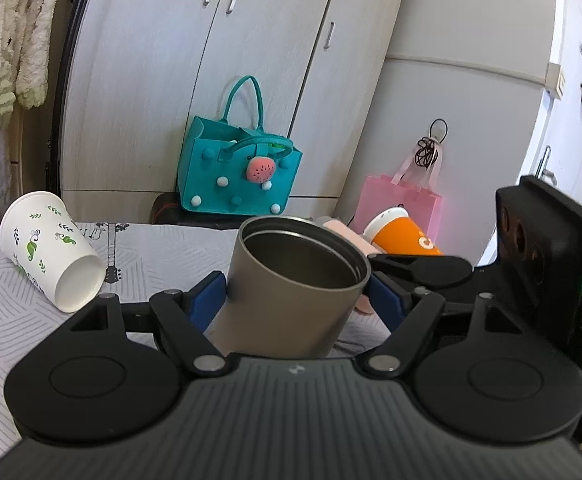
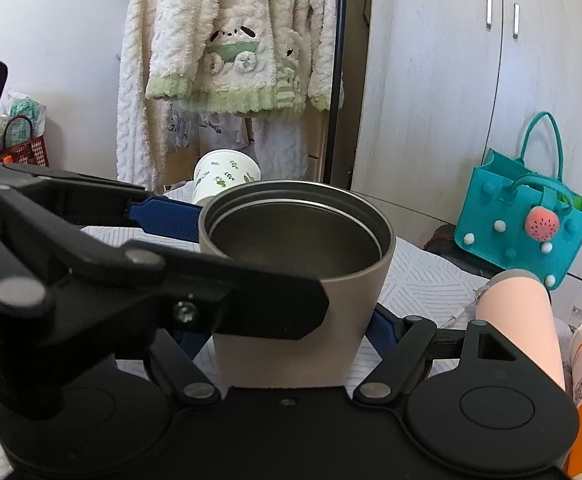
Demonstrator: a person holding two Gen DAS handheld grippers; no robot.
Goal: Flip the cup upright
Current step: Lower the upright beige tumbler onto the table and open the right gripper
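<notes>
Grey steel tumbler [image 1: 287, 288] mouth-up; left gripper [image 1: 297, 294] fingers clamped on it, right gripper [image 2: 291, 320] fingers flank it, contact unclear.

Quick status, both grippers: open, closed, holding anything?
Left gripper: closed on the metal cup, which is nearly upright.
Right gripper: around the same cup; whether its fingers touch it cannot be told.

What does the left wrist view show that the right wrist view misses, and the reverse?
Only the left wrist view shows the pink gift bag and the white door. Only the right wrist view shows the fluffy white-and-green pyjamas up close and the red checked basket. Both show the grey metal tumbler, mouth up, with blue pads at its sides, the leaf-print paper cup lying on its side, the orange cup and the teal felt bag.
</notes>
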